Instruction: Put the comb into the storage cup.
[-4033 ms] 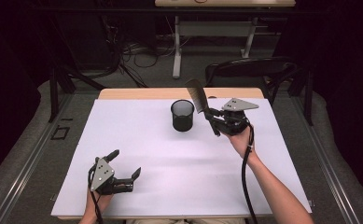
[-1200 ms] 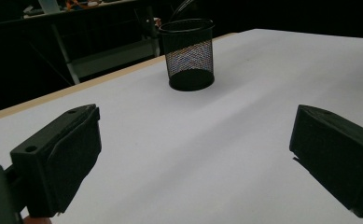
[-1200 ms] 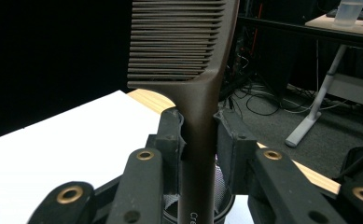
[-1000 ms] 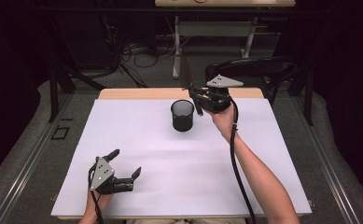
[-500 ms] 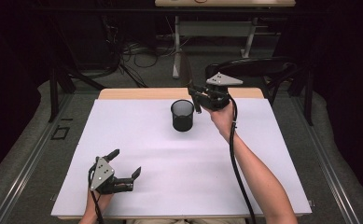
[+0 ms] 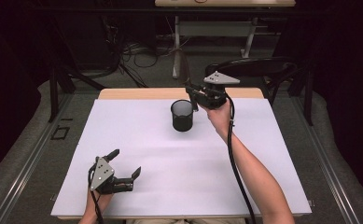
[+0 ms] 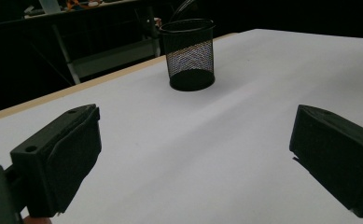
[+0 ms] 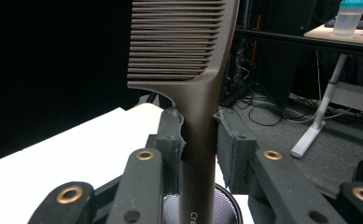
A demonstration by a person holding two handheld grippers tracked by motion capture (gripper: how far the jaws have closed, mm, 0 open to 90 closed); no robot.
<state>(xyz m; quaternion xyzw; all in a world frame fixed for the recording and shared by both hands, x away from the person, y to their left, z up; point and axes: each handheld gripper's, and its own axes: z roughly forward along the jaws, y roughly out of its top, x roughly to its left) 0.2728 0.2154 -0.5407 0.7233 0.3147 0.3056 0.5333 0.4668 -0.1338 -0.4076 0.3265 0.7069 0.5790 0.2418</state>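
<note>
White table (image 6: 137, 140), dark cluttered room.

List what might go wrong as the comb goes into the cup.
The right hand-held gripper holds the comb by its handle, with the toothed end up, so it may swing or slip in the grip. The mesh cup stands free on the white sheet; a handle end catching its rim could tip it. The left hand-held gripper is too far away to steady it.
</note>
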